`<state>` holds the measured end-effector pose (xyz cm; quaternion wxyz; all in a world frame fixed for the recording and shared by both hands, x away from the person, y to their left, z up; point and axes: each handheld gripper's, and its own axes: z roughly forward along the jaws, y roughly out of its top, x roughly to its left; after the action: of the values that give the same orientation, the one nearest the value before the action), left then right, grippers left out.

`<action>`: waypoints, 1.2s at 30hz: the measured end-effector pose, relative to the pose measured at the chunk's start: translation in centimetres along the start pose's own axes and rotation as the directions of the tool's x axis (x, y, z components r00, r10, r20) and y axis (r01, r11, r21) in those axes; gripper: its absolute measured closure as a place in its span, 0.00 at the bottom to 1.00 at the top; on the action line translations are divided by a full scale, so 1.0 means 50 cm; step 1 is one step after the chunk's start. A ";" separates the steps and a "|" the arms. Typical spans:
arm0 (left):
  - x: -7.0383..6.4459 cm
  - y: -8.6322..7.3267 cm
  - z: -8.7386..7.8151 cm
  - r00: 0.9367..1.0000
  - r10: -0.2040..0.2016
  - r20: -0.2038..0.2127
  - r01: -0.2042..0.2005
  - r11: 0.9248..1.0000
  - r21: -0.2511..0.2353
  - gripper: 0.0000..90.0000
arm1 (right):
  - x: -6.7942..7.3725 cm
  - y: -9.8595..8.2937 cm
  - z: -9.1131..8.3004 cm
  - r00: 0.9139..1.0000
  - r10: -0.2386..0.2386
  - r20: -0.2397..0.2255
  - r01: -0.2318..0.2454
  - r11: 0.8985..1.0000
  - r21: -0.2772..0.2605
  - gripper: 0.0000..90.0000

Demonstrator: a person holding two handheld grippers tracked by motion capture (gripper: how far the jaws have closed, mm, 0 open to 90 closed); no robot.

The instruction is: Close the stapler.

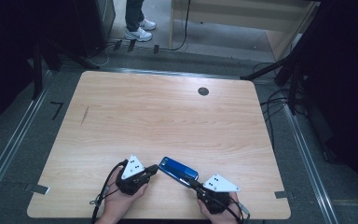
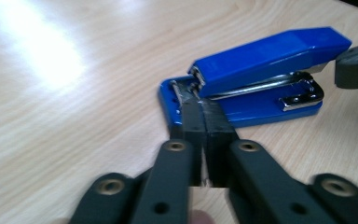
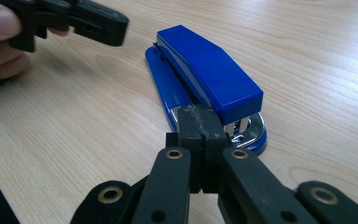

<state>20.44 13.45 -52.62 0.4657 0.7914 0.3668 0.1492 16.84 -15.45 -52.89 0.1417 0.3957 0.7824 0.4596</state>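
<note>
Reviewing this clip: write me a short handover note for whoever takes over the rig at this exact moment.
Left gripper: jaws shut, empty, tips at the hinge end of the blue stapler.
Right gripper: jaws shut, empty, tips at the stapler's front end.
Stapler: lies on the wooden table near the front edge, between both grippers, top arm slightly raised.
Done: both grippers brought up to it.
Left: nothing is gripped yet; the handling remains.

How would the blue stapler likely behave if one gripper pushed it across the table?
The blue stapler looks rigid, and its flat base would probably slide rather than roll. Its glossy top seems slippery to grip. The hinged top may flex downward if pressed.
</note>
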 end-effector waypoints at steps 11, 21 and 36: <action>0.068 -0.020 -0.068 0.989 -0.084 -0.123 0.072 0.993 -0.097 0.63 | -0.027 0.009 0.011 1.000 0.009 0.022 -0.009 1.000 -0.008 1.00; 0.119 -0.044 -0.117 0.960 -0.167 -0.224 0.144 0.983 -0.114 0.36 | -0.045 0.021 0.028 1.000 0.004 0.017 -0.004 1.000 -0.012 1.00; 0.167 -0.071 -0.179 0.920 -0.231 -0.316 0.206 0.972 -0.112 0.16 | -0.067 0.033 0.046 1.000 0.012 0.020 -0.012 1.000 -0.020 1.00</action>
<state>19.42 26.13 -51.84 0.4421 0.6913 0.5191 0.2393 21.19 -16.12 -53.23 0.1505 0.4036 0.7740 0.4641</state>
